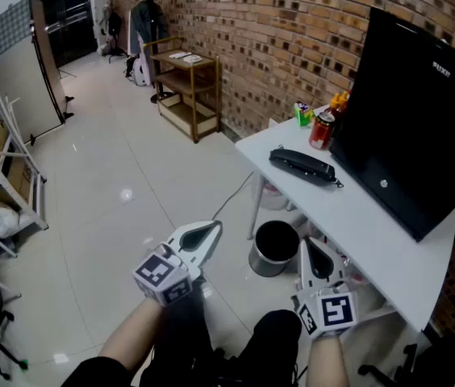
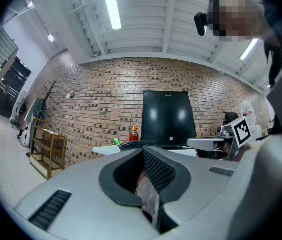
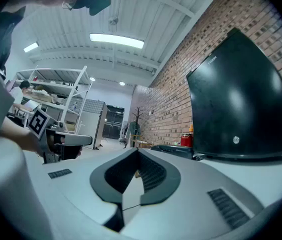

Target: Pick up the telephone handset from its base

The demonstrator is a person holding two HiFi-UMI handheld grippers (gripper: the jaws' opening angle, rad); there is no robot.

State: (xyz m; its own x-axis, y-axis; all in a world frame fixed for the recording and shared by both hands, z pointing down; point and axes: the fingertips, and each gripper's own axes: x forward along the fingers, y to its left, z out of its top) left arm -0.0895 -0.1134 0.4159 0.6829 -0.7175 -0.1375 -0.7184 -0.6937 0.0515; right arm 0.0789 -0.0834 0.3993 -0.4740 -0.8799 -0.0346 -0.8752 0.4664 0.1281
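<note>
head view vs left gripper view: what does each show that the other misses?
Head view only: the bin under the white table, and the marker cube on the left gripper. Left gripper view only: the ceiling light, and that gripper's shut jaws close up. Both: the telephone, black monitor, brick wall, wooden shelf and right gripper.

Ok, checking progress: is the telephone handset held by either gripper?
No, the telephone lies on the white table, with the left gripper and right gripper both short of it.
</note>
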